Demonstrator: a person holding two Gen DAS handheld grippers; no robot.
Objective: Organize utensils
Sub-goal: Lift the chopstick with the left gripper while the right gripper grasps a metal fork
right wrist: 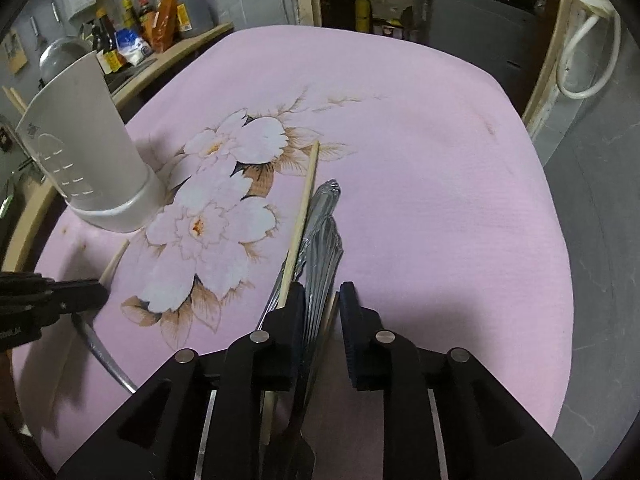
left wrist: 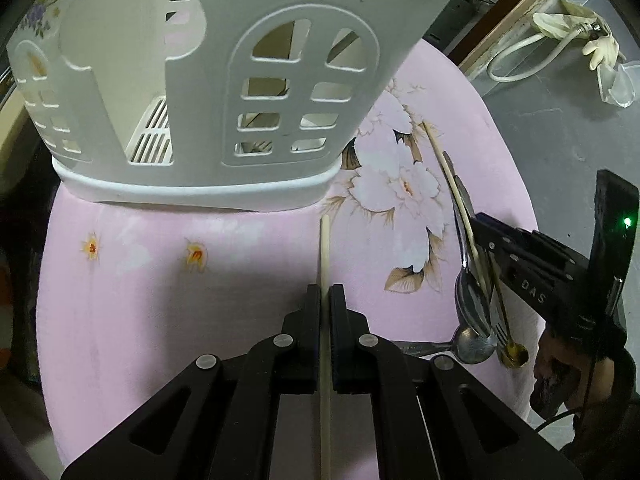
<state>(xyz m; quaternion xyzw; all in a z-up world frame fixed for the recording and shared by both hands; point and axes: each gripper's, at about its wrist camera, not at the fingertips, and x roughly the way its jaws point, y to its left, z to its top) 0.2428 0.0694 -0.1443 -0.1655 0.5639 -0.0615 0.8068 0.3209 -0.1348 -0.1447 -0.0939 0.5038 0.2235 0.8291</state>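
My left gripper (left wrist: 325,294) is shut on a pale wooden chopstick (left wrist: 324,252) that points toward the white plastic utensil holder (left wrist: 200,92) just ahead. The holder (right wrist: 86,160) stands at the left in the right wrist view. My right gripper (right wrist: 322,292) is partly open around the handles of the silver utensils (right wrist: 322,240), with a second chopstick (right wrist: 304,204) lying along its left finger. In the left wrist view that pile, spoons (left wrist: 474,308), chopstick (left wrist: 452,184) and a small gold spoon (left wrist: 516,354), lies at the right by the right gripper (left wrist: 486,232).
Everything sits on a pink flowered cloth (right wrist: 420,160) over a round table. Bottles and jars (right wrist: 152,20) stand on a shelf behind the table. A white cable and gloves (left wrist: 572,36) lie on the grey floor beyond the table's right edge.
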